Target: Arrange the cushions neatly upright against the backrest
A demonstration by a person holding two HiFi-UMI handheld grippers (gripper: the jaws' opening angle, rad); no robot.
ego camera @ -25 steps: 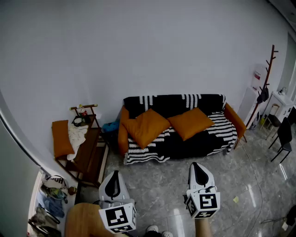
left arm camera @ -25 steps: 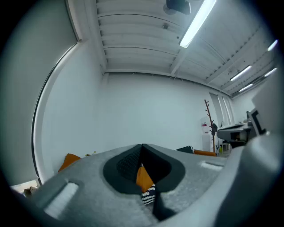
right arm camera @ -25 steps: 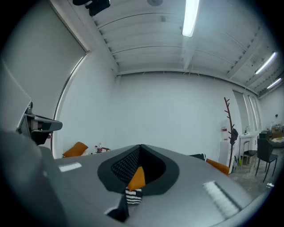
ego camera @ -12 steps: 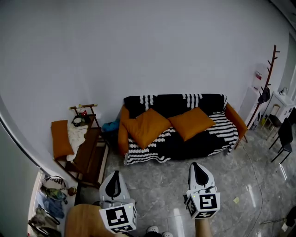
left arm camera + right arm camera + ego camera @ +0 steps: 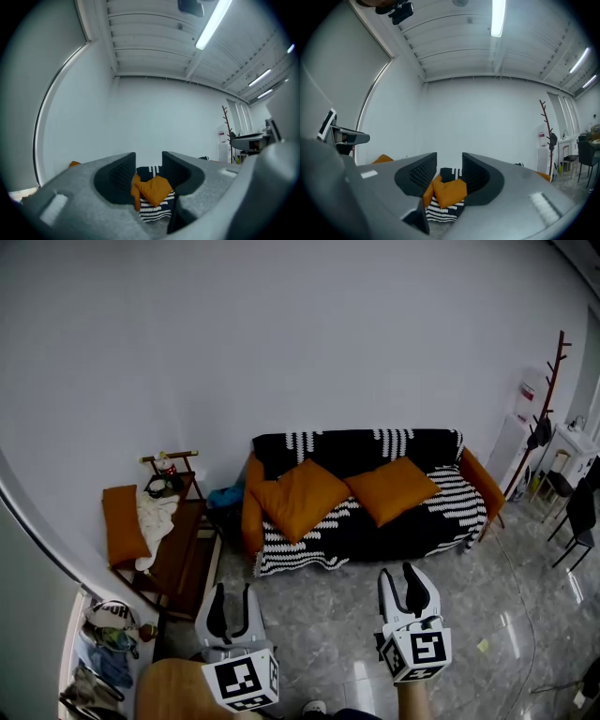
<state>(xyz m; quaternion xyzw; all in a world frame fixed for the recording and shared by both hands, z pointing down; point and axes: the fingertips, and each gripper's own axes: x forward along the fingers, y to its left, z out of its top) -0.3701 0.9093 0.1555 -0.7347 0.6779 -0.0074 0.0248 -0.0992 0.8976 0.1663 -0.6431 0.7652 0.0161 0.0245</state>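
Note:
Two orange cushions lie slumped on the sofa (image 5: 441, 521), which wears a black-and-white cover: the left cushion (image 5: 295, 497) leans near the left armrest, the right cushion (image 5: 391, 488) lies flat on the seat. Both grippers hover over the floor well short of the sofa. My left gripper (image 5: 232, 599) and right gripper (image 5: 403, 578) have jaws opening, with nothing between them. Through the left gripper's (image 5: 149, 169) jaws I see the left cushion (image 5: 154, 187); the right gripper (image 5: 449, 168) frames the same cushion (image 5: 449, 191).
A wooden side rack (image 5: 183, 554) with cloths and another orange cushion (image 5: 122, 521) stands left of the sofa. A coat stand (image 5: 544, 399) and chairs (image 5: 577, 517) are at the right. Grey tiled floor (image 5: 328, 615) lies between me and the sofa.
Both grippers' jaws have parted from shut to open. The view has shifted slightly; the cushions have not moved.

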